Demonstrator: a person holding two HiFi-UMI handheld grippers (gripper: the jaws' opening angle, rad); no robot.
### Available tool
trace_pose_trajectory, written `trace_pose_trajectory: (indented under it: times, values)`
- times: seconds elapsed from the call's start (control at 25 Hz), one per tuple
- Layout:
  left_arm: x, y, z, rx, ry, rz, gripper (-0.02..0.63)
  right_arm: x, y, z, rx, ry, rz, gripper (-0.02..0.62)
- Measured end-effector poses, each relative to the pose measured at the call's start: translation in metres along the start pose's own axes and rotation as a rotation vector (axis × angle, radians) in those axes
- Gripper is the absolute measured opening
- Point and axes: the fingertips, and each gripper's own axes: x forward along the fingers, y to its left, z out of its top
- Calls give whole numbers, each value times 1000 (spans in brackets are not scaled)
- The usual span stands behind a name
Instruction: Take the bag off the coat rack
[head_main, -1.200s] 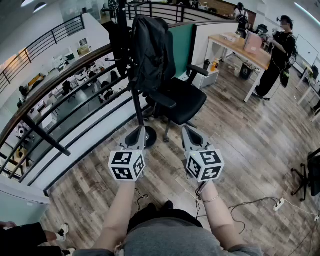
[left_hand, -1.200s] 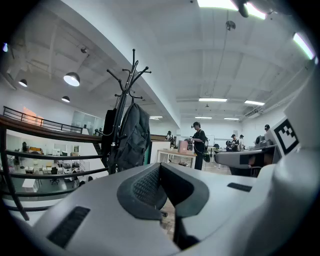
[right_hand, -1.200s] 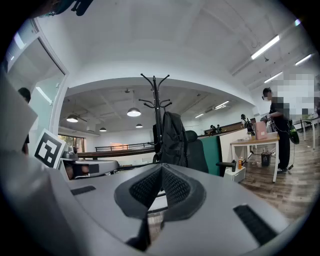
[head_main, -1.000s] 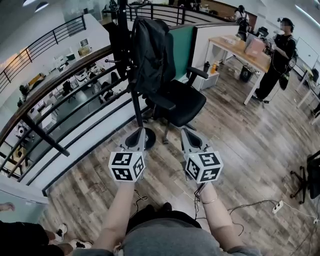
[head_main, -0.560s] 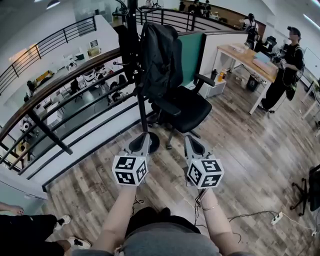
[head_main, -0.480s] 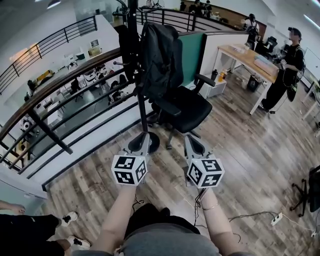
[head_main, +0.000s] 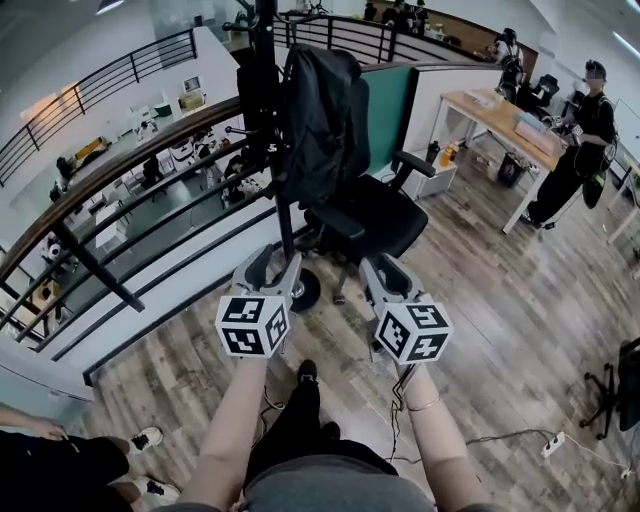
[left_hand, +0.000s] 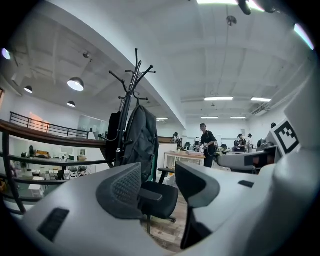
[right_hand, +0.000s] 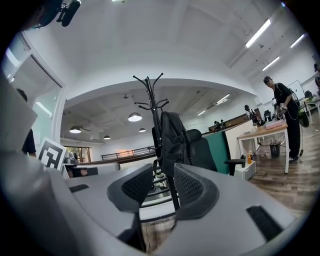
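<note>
A black backpack (head_main: 320, 110) hangs from the black coat rack (head_main: 264, 90), right in front of a black office chair (head_main: 368, 212). Both grippers are held level, well short of the bag, pointing at it. My left gripper (head_main: 273, 266) is open; its jaws have just been opening and nothing is between them. My right gripper (head_main: 384, 268) is open by a narrower gap, also just opened and empty. In the left gripper view the backpack (left_hand: 141, 140) shows beyond the left gripper (left_hand: 159, 183). In the right gripper view the backpack (right_hand: 175, 136) hangs above the right gripper (right_hand: 162, 186).
A dark railing (head_main: 120, 160) runs along the left, with a drop to a lower floor behind it. The rack's round base (head_main: 304, 290) stands on the wood floor. A desk (head_main: 510, 115) and standing people (head_main: 580, 140) are at the right. A cable and power strip (head_main: 548, 448) lie on the floor.
Both grippers went from shut to open and moved a little forward toward the rack. The person's foot has stepped forward below the grippers.
</note>
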Motion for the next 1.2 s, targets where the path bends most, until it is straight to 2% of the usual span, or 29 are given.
trace_pose_trajectory:
  times: [0.32,0.68,0.92,1.2]
  values:
    - [86,48,14,-14,-5,19,219,82,-30,17,-15,-7,11,168]
    - [189,77,85,69,-85,-37,245,195,-56,91,-101,-93,29,204]
    - [225,85,119,112,-115,-73,250,239,-51,137,-156,-162,60,232]
    - [252,86,130,154,-128,-90,262,264,-60,159,-200,-182,59,256]
